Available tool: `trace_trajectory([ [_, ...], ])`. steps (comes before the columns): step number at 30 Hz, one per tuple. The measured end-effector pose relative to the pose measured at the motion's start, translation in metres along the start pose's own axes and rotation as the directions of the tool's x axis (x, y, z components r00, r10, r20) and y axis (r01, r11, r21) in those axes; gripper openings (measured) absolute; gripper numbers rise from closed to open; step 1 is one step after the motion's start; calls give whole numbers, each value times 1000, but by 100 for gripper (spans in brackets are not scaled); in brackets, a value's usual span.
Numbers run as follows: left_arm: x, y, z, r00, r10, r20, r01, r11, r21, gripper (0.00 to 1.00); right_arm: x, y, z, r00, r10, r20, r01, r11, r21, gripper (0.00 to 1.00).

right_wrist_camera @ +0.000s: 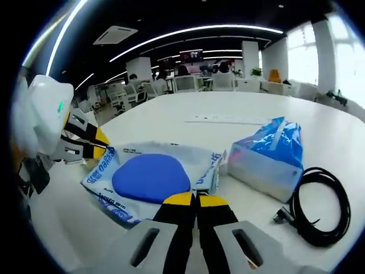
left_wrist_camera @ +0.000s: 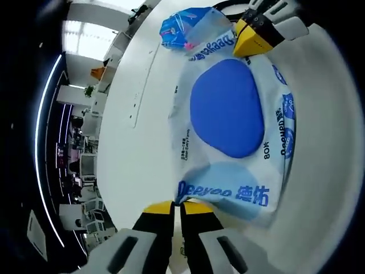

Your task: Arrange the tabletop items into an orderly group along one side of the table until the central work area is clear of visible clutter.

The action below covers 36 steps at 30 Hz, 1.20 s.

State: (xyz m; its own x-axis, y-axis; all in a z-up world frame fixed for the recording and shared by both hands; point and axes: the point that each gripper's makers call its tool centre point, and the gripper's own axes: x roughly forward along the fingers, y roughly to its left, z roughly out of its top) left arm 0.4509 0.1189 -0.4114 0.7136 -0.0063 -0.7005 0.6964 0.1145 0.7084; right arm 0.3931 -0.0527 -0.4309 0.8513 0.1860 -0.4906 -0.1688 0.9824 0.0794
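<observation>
White plastic printed with blue lettering and a large blue oval lid makes up the single flat wet-wipe pack (left_wrist_camera: 234,131), which is seen lying on the white desk (left_wrist_camera: 142,148). One short edge of the pack is clamped between the closed jaws of the left hand-held gripper (left_wrist_camera: 177,206), and the opposite edge is clamped between the closed jaws of the right hand-held gripper (right_wrist_camera: 197,197); in the right gripper view the left hand-held gripper is seen at the pack's far-left edge, and in the left gripper view the right hand-held gripper is seen at the pack's far end. Just beside the pack, one soft blue and clear plastic tissue pack (right_wrist_camera: 268,157) is stood on the desk; whether the two packs touch cannot be told. One coiled black cable (right_wrist_camera: 319,205) is laid near the tissue pack, on its side away from the wipes. Beyond these three things a broad stretch of bare desk is left open as far as the far edge, where one flat white strip (right_wrist_camera: 225,119) is laid. Rows of office chairs and desks (right_wrist_camera: 188,83) are seen behind under long ceiling lights.
</observation>
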Motion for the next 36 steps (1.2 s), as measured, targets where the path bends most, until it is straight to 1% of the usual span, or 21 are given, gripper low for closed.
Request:
trace_trajectory([
  [5, 2, -1, -2, 1000, 1, -12, -1, 1000, 12, 2, 0, 2, 0, 1000, -7, 5, 7, 1000, -6, 0],
  [8, 4, 1, -4, 999, 19, -28, -18, 999, 45, 2, 1, 5, 0, 1000, -15, 8, 15, 1000, 1, 0],
  [14, 7, 1, -6, 998, 27, -51, -23, 997, 78, 3, 1, 8, -2, 1000, -30, 9, 30, 999, -12, 0],
  [15, 9, 2, -7, 998, 36, -60, -31, 995, 90, 3, 1, 8, -2, 1000, -29, 9, 29, 1000, -6, 0],
  [17, 10, 0, -8, 997, 33, -74, -25, 994, 107, 3, 1, 10, -2, 999, -32, 9, 32, 999, -9, 0],
  [27, 13, -4, -10, 996, 22, -82, -13, 994, 110, 3, 1, 8, -3, 999, -35, 13, 35, 999, -22, 0],
  [30, 13, -4, -11, 996, 15, -89, -3, 991, 133, 4, 2, 7, -6, 1000, -31, 4, 31, 999, -18, 0],
  [34, 13, -3, -12, 995, 22, -95, -8, 990, 141, 4, 2, 7, -8, 1000, -16, -1, 16, 1000, -13, 1],
  [36, 12, -2, -12, 995, 25, -94, -11, 988, 155, 6, 3, 8, -8, 1000, -8, -3, 8, 1000, -24, 2],
])
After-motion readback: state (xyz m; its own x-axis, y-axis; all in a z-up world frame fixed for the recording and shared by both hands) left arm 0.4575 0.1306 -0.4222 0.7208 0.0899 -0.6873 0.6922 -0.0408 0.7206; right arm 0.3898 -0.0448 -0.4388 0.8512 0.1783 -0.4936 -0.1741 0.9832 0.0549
